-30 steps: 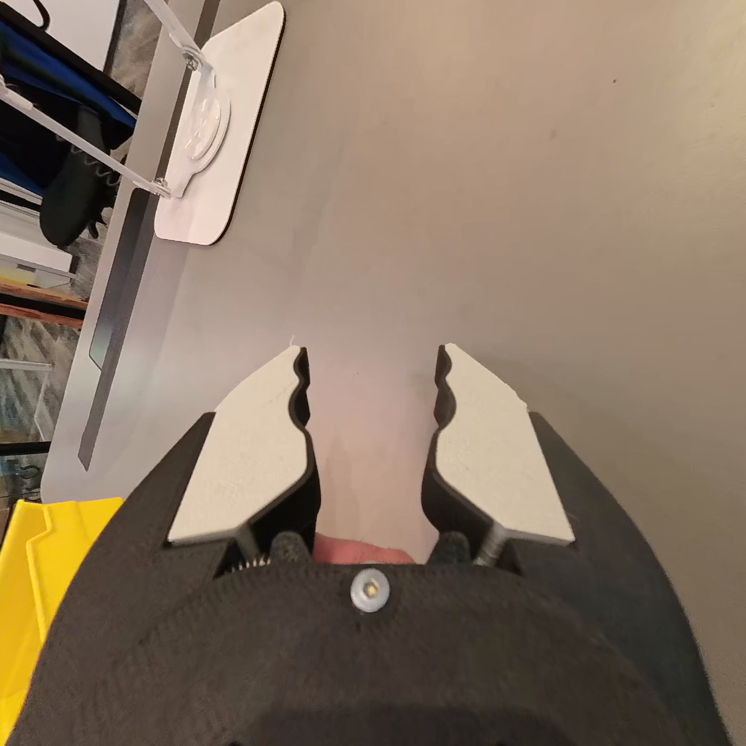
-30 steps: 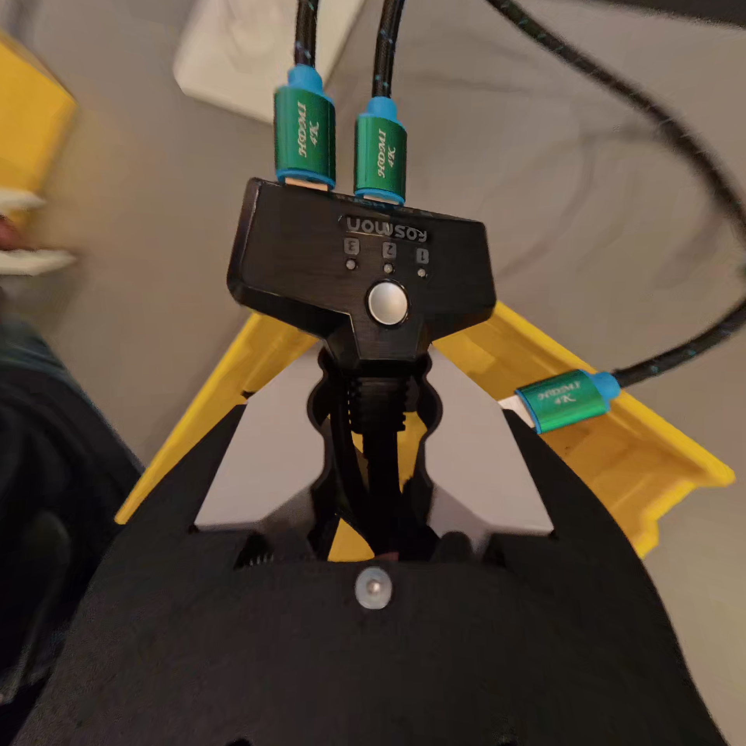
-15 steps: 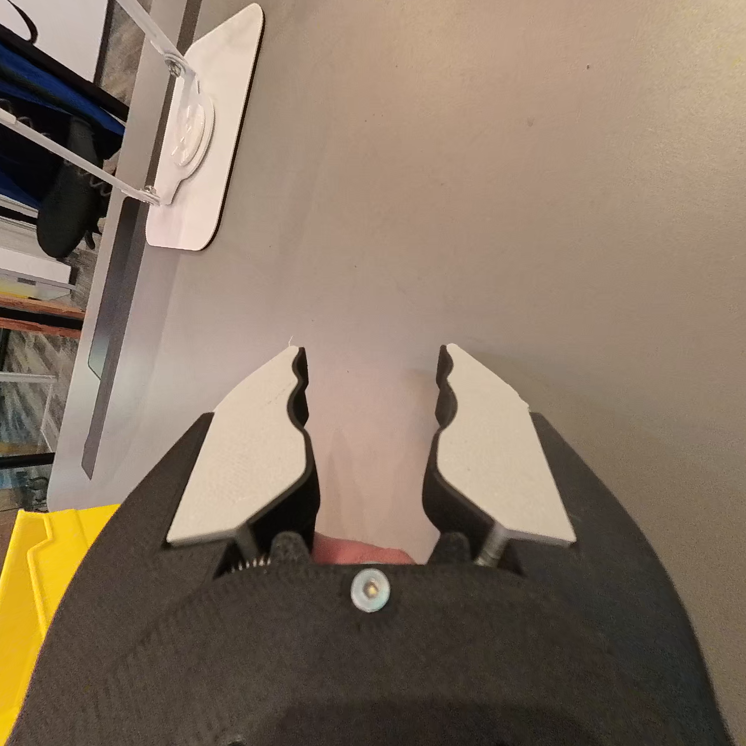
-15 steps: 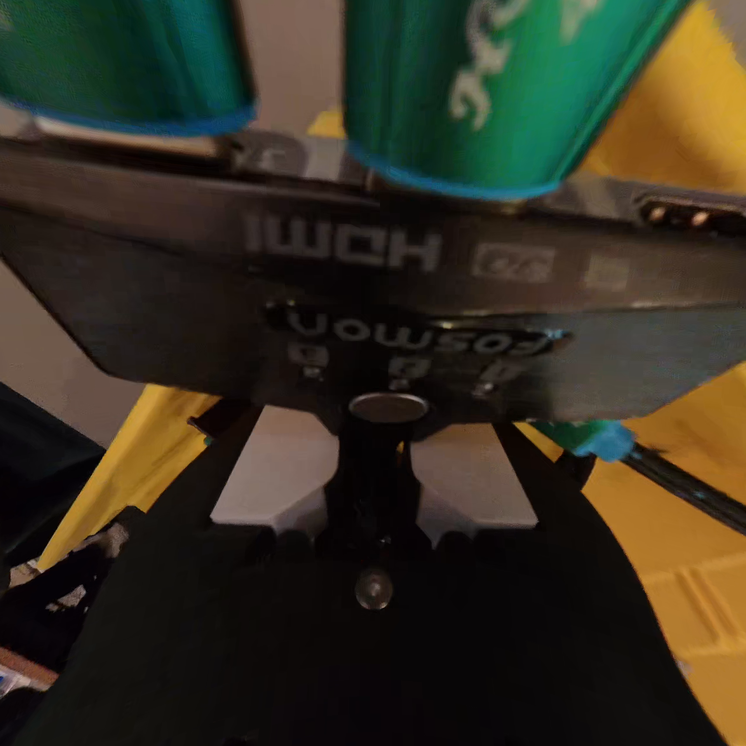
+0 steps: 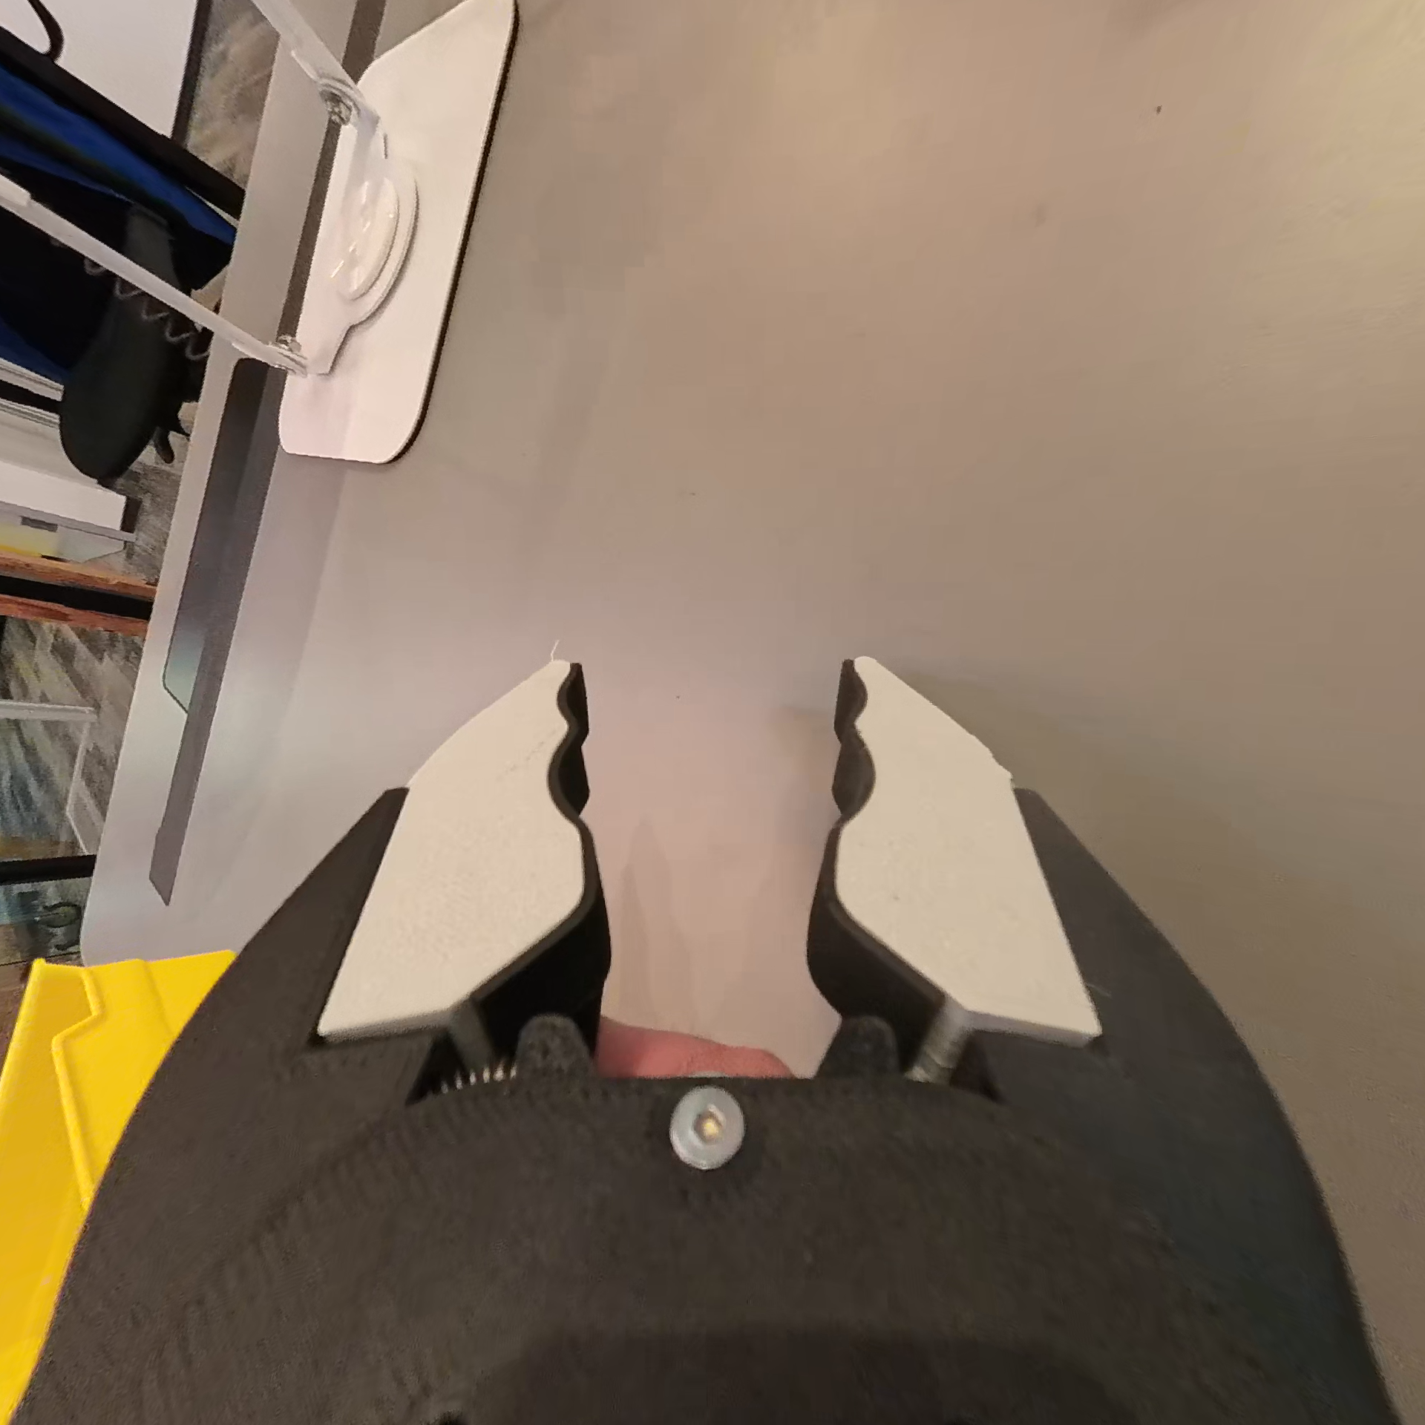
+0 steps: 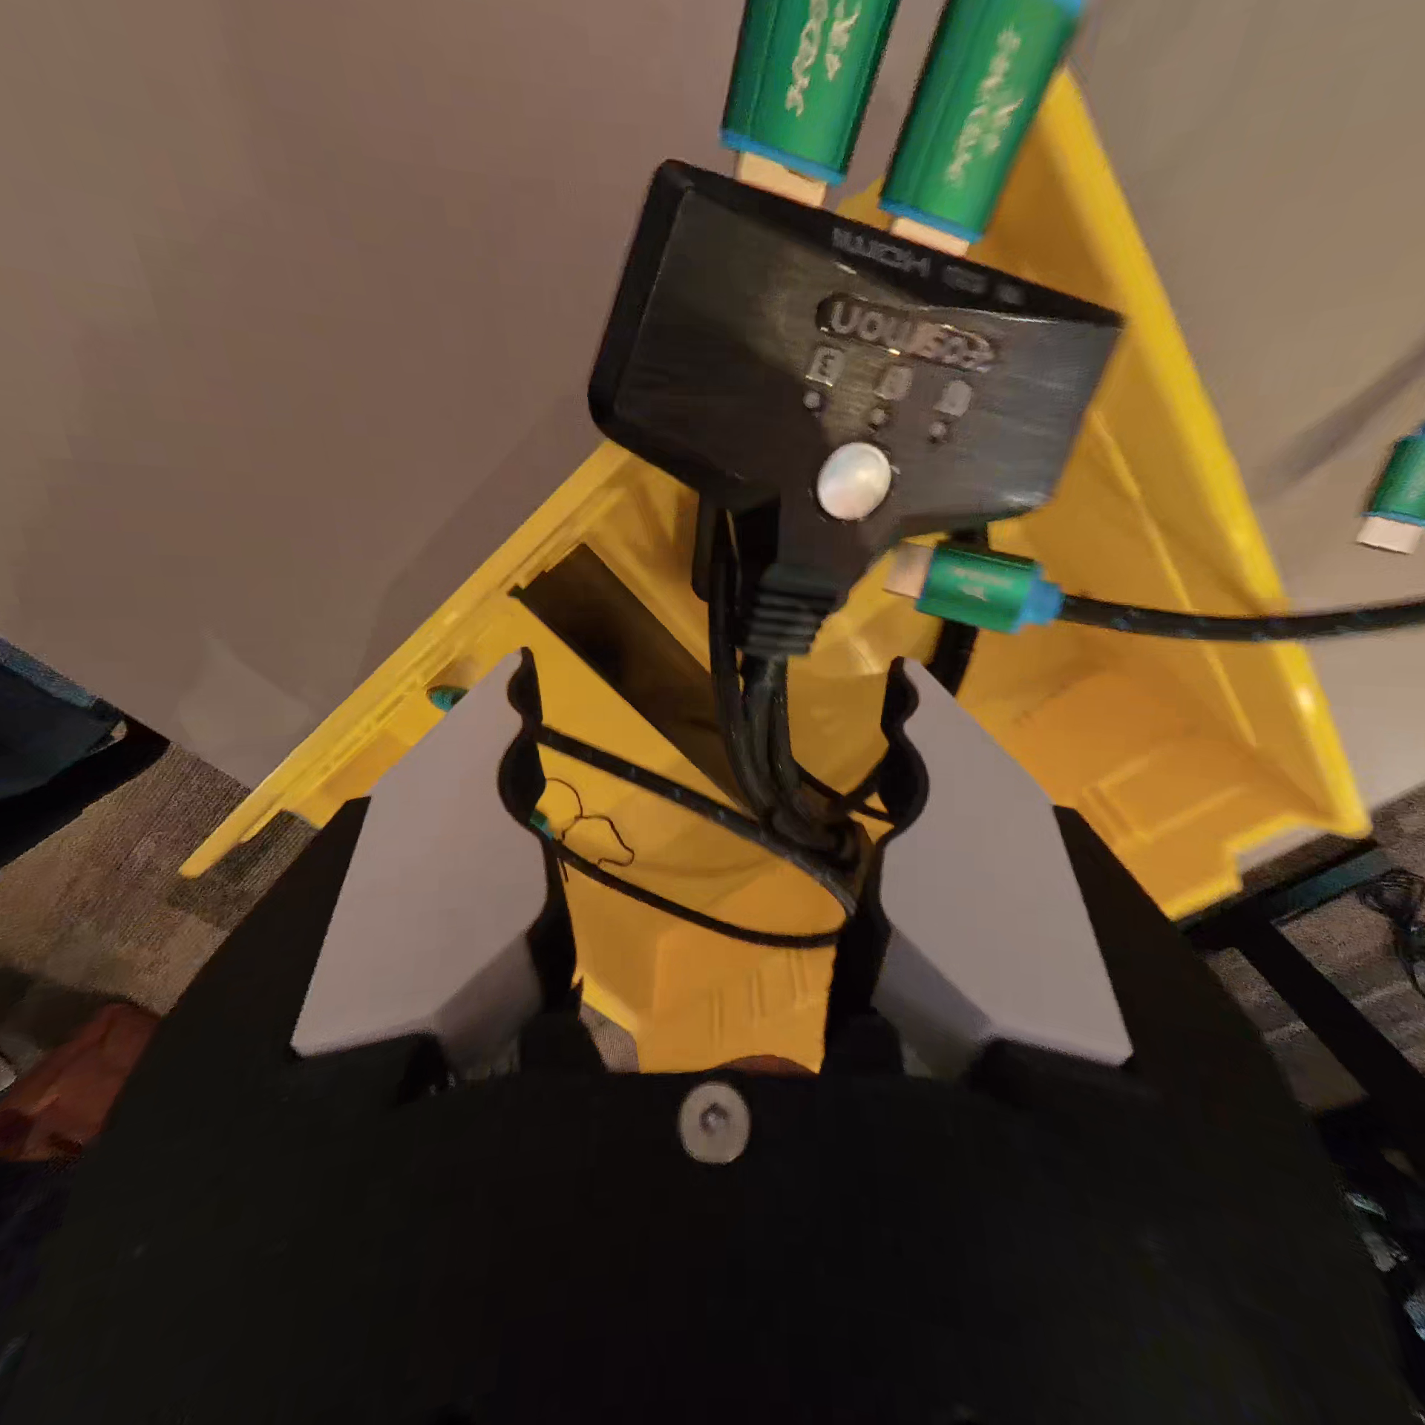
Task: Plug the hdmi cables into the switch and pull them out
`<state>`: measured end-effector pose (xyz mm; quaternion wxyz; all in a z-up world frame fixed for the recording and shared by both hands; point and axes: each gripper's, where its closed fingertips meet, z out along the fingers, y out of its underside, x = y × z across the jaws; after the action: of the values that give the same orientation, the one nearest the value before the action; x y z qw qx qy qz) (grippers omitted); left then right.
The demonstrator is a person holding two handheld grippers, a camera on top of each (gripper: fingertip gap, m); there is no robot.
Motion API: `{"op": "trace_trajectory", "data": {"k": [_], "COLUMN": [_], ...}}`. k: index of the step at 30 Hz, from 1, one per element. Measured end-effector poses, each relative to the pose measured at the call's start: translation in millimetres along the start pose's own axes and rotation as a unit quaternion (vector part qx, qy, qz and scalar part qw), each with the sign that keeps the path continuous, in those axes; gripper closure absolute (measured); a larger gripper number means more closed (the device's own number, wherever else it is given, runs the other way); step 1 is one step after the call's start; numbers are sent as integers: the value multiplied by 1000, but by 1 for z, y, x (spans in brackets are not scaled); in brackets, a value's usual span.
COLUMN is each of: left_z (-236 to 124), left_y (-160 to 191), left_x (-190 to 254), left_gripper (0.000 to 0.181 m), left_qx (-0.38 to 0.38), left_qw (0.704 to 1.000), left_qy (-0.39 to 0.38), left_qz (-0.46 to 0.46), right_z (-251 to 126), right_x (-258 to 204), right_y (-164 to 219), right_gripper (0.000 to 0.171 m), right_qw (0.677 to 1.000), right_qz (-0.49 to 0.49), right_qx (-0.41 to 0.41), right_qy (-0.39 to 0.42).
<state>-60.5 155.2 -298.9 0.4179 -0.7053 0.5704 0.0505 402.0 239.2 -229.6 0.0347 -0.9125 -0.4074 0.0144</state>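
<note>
In the right wrist view the black HDMI switch hangs just ahead of my right gripper, over a yellow bin. Two green HDMI plugs sit in its top ports with gold metal showing. The switch's black cable runs down between my spread fingers, which are not clamped on it. A loose green plug lies under the switch, its braided cable running right. My left gripper is open and empty over the grey table.
Another green plug shows at the right edge. A white base plate with a clear acrylic stand sits near the table's left edge. A yellow bin corner is at the lower left. Carpet floor lies below the bin. The left gripper's tips are roughly 50 centimeters from the right gripper's.
My right gripper was shut on the switch's cable neck; its fingers have spread and let go. The switch swung close to the camera, then away over the bin. The left gripper barely moved.
</note>
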Motion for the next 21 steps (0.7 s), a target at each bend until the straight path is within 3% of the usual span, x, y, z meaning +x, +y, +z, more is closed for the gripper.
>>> {"op": "trace_trajectory", "data": {"k": [4,6,9,11,13,14,17,21], "left_z": [2,5,6,5,5,4,5,8], "left_y": [1,2,1,0,0,0,2,3], "left_x": [0,1,4,6,8,9,7,5], "left_gripper": [120,120,120,120,120,120,120,121], "left_qx": [-2,-4,-5,-3,-2,-2,-2,3], "left_qw": [1000,1000,1000,1000,1000,1000,1000,1000], "left_qy": [0,4,4,5,9,10,10,14], "left_qz": [-2,-4,3,5,6,8,11,3], "right_z": [-44,-42,-15,5,14,14,-7,-73], "right_x": [1,4,21,27,32,32,27,27], "right_y": [-57,-89,-121,-135,-141,-143,-152,-158], "right_gripper": [91,90,87,105,137,139,143,146], "right_qw": [991,986,988,990,992,992,983,945], "right_qz": [21,31,48,59,46,43,44,22], "right_qx": [133,163,145,125,116,120,179,326], "right_qy": [-15,-21,-1,-5,-2,-9,-28,-2]}}
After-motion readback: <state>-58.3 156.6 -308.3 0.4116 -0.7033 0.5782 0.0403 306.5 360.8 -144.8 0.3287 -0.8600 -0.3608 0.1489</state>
